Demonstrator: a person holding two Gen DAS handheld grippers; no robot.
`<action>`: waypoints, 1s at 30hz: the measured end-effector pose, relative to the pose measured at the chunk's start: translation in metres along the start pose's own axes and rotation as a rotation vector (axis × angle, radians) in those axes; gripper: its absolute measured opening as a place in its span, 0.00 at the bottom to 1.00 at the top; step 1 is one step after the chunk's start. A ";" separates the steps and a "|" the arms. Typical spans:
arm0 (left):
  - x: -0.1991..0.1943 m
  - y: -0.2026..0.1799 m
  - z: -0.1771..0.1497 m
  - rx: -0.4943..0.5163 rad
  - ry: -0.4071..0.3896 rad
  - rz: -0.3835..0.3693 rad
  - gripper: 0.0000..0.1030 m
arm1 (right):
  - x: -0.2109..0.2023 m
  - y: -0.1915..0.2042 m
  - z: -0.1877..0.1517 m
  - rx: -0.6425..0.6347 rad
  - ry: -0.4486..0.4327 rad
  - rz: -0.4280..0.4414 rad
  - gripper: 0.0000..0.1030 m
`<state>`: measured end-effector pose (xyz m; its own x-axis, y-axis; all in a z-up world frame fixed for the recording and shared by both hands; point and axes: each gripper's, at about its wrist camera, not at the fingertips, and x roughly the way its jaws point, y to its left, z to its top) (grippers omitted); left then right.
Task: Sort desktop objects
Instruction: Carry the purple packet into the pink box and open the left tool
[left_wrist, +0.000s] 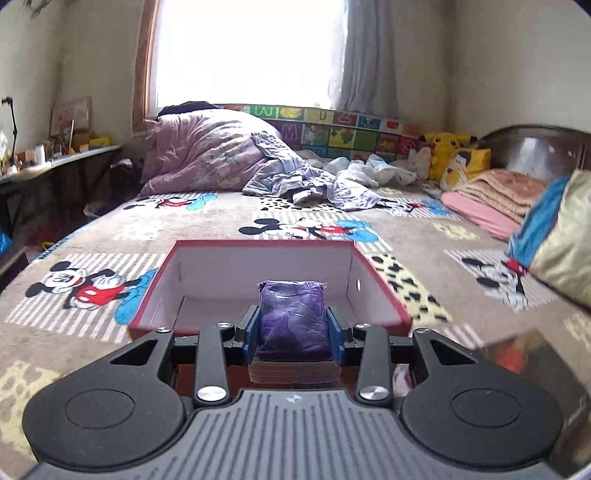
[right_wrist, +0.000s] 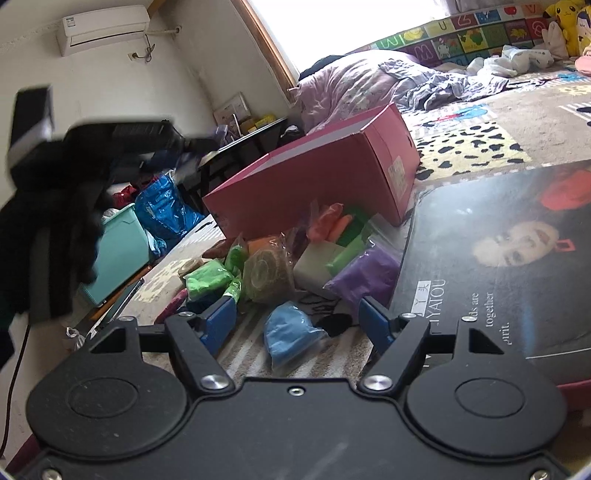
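The left tool (left_wrist: 293, 325) clamps a purple packet (left_wrist: 293, 317); the right tool (right_wrist: 297, 317) gapes wide over a blue packet (right_wrist: 290, 334).

A rumpled purple quilt (left_wrist: 207, 151) is heaped at the upper middle of the bed, with yellow plush toys (left_wrist: 448, 149) at upper right. An air conditioner (right_wrist: 103, 27) hangs upper left; a blue plastic bag (right_wrist: 162, 210) sits at left.

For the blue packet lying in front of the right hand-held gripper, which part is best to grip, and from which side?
Grip the blue packet across its plump middle, coming straight forward and down with the open right hand-held gripper. It lies alone on the striped mat, apart from the pile, already between the blue fingers.
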<state>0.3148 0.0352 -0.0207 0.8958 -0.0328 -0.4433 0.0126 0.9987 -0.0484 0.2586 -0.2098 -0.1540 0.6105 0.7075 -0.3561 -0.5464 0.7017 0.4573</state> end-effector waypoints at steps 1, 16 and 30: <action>0.009 0.001 0.004 -0.007 0.016 0.000 0.36 | 0.001 0.000 0.000 0.000 0.003 0.000 0.72; 0.147 0.012 0.034 -0.033 0.337 0.050 0.36 | 0.007 0.002 0.001 -0.019 0.023 0.002 0.75; 0.206 0.007 0.022 0.041 0.527 0.154 0.36 | 0.011 0.002 0.002 -0.028 0.031 0.007 0.76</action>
<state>0.5090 0.0361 -0.0924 0.5453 0.1099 -0.8310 -0.0741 0.9938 0.0828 0.2653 -0.2011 -0.1552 0.5888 0.7140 -0.3788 -0.5667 0.6988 0.4364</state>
